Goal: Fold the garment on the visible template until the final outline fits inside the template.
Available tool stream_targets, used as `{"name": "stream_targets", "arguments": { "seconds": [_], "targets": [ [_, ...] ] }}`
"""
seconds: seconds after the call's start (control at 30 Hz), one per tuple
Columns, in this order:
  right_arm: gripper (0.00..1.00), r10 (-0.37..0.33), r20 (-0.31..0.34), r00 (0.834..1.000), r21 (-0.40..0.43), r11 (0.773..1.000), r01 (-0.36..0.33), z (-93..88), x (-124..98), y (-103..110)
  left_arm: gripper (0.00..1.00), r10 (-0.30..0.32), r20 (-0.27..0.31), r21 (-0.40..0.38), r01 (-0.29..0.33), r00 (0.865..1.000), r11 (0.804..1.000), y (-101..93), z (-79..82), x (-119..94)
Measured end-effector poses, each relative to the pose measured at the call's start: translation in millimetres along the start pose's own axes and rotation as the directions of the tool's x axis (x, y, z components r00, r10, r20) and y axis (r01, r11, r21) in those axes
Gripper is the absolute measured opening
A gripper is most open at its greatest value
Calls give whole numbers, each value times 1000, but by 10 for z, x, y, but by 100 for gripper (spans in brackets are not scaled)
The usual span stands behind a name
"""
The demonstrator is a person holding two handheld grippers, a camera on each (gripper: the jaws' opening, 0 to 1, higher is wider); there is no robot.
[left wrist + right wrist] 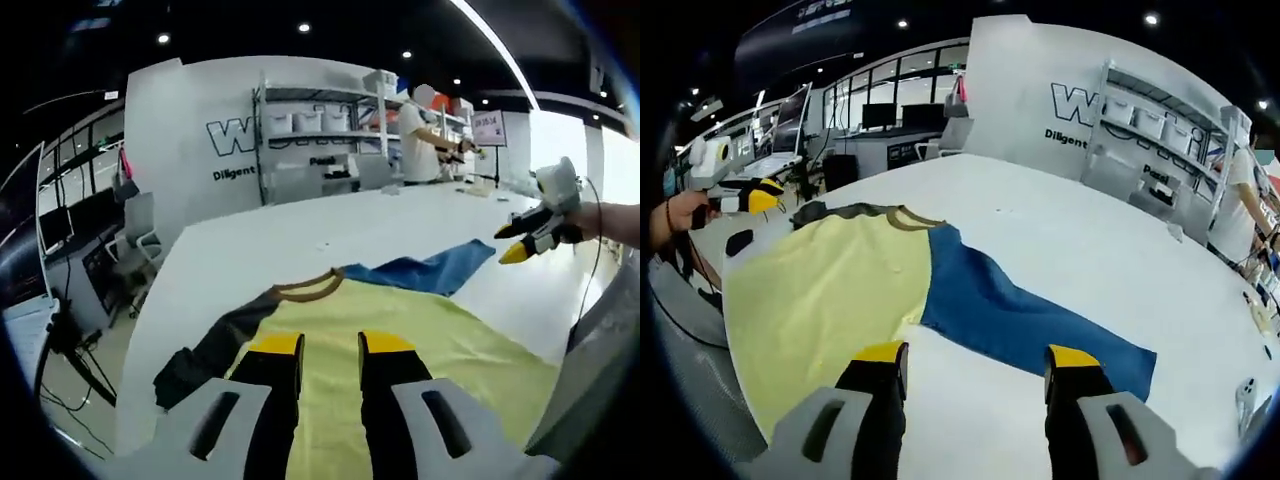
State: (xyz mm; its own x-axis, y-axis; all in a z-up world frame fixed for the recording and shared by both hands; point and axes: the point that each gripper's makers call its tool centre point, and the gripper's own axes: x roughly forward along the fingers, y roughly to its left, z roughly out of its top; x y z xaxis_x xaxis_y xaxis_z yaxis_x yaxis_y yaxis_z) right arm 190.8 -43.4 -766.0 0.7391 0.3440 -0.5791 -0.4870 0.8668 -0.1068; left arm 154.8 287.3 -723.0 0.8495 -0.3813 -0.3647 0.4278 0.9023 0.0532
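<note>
Left gripper view: one garment (400,340), yellow body with a blue sleeve and a dark sleeve, spread flat on the white table (270,240) near its close edge; left tongs (330,352) released over the yellow cloth, right tongs (520,240) hovering past the blue sleeve, state impossible to tell. Right gripper view: same single garment (840,290) by the table's (1060,230) near edge, right tongs (978,362) released and empty beside the blue sleeve, left tongs (755,197) near the collar. Probably light, limp, prone to wrinkling; best pinched at a sleeve end or hem corner.
</note>
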Motion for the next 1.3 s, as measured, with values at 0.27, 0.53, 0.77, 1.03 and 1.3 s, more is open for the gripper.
{"name": "stream_targets", "arguments": {
  "seconds": [0.27, 0.53, 0.77, 1.03, 1.3],
  "targets": [
    [51, -84, -12, 996, 34, 996, 85, -75, 15, -539, 20, -4, 43, 3, 4, 999, 1000, -206, 60, -132],
    [50, -116, -34, 993, 84, 989, 118, -146, 115, -880, 20, -8, 27, -27, 9, 1000, 1000, -291, -20, -188],
    [48, -158, -79, 984, 136, 976, 168, -324, 250, -1206, 19, -16, 7, -16, 16, 1000, 1000, -364, -100, -205],
    [45, -217, -129, 968, 178, 955, 238, -573, 355, -1479, 19, -5, 16, -19, 5, 1000, 1000, -404, -96, -242],
    [43, -229, -165, 959, 228, 938, 263, -705, 445, -1547, 19, -19, -10, -33, 19, 1000, 999, -443, -171, -247]
  ]
}}
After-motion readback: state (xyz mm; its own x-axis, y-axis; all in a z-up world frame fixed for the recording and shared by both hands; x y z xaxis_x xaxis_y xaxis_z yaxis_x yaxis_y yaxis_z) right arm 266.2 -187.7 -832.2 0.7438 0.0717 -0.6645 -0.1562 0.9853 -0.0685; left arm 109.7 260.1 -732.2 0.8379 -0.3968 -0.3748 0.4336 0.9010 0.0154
